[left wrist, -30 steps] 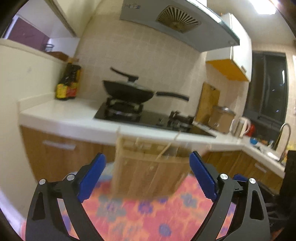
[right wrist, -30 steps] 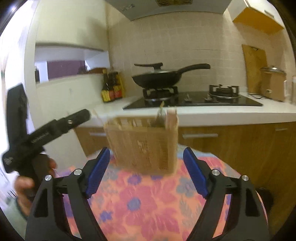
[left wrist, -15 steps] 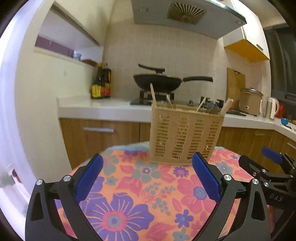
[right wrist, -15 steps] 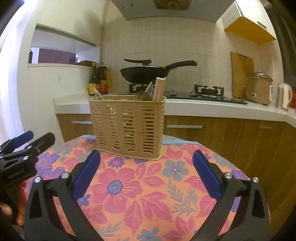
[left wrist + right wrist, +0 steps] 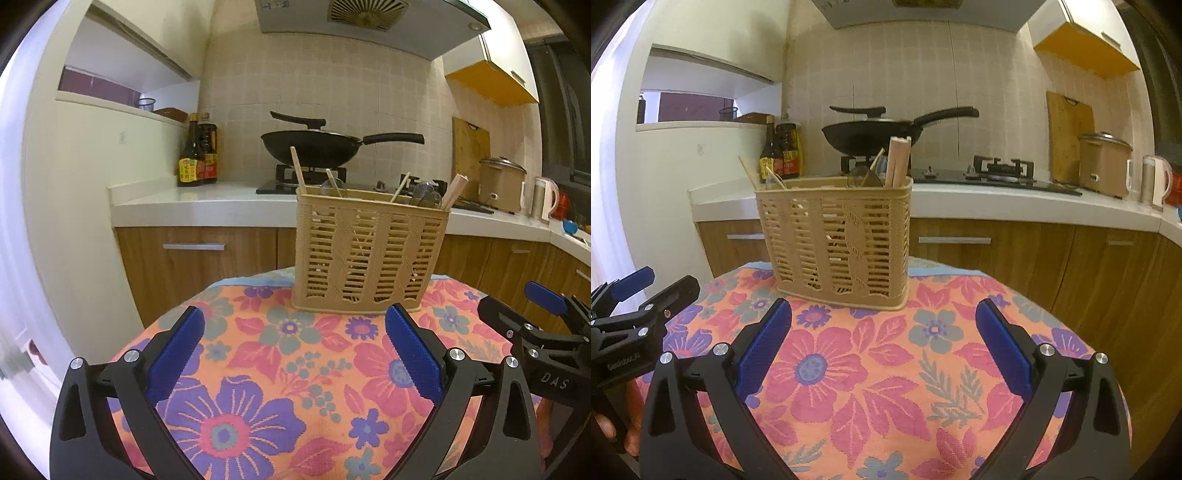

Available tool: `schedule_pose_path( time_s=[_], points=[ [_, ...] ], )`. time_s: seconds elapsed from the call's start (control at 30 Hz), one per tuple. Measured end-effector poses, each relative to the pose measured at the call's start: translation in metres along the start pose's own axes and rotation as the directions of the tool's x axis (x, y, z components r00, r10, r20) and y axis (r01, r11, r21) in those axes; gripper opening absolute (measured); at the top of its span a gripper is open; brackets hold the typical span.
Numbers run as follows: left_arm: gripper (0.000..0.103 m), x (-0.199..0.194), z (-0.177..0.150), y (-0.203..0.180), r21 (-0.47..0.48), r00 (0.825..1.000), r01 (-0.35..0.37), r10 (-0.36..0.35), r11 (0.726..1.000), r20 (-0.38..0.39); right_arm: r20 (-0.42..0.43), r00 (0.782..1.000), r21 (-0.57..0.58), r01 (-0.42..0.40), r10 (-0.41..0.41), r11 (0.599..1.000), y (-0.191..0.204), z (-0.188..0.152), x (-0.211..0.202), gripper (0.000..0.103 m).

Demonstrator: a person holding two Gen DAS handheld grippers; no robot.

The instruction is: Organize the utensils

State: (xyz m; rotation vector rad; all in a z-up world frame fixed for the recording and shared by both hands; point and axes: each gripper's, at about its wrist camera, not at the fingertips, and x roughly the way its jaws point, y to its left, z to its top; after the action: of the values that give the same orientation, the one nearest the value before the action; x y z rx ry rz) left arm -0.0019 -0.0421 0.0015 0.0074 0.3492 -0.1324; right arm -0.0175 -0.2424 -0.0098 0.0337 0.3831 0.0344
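Note:
A tan slatted utensil basket [image 5: 369, 254] stands at the far edge of a small table with a floral cloth [image 5: 280, 369]; it also shows in the right wrist view [image 5: 838, 240]. Chopsticks [image 5: 297, 168] and clear spoons [image 5: 424, 192] stick out of it. A bundle of chopsticks [image 5: 898, 160] stands at its right end. My left gripper [image 5: 293, 354] is open and empty, short of the basket. My right gripper [image 5: 882, 350] is open and empty, also short of it. Each gripper shows at the edge of the other's view.
Behind the table runs a white kitchen counter [image 5: 207, 203] with wooden cabinets, a black wok [image 5: 314, 146] on the stove, sauce bottles [image 5: 197, 158], a rice cooker [image 5: 500, 182] and a kettle [image 5: 543, 197]. A wall stands at the left.
Both views have swung and settled to face the basket on the table. The blur is gone. Both grippers stay open and empty.

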Motion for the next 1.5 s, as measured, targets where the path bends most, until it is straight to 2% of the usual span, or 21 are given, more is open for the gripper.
schedule_pose_path(
  time_s=[0.3,1.5],
  points=[
    [0.095,0.0054,-0.0004,-0.0002,-0.001,0.999,0.012,-0.012,1.000,-0.032,-0.020,1.000,0.015,0.010,-0.010,1.000,-0.0028,0.0001,0.0040,0.095],
    [0.095,0.0067,-0.0017,-0.0007,-0.013,0.999,0.004,-0.004,1.000,-0.048,-0.044,0.999,0.013,0.000,0.001,1.000,-0.0032,-0.0014,0.0089,0.095]
  ],
)
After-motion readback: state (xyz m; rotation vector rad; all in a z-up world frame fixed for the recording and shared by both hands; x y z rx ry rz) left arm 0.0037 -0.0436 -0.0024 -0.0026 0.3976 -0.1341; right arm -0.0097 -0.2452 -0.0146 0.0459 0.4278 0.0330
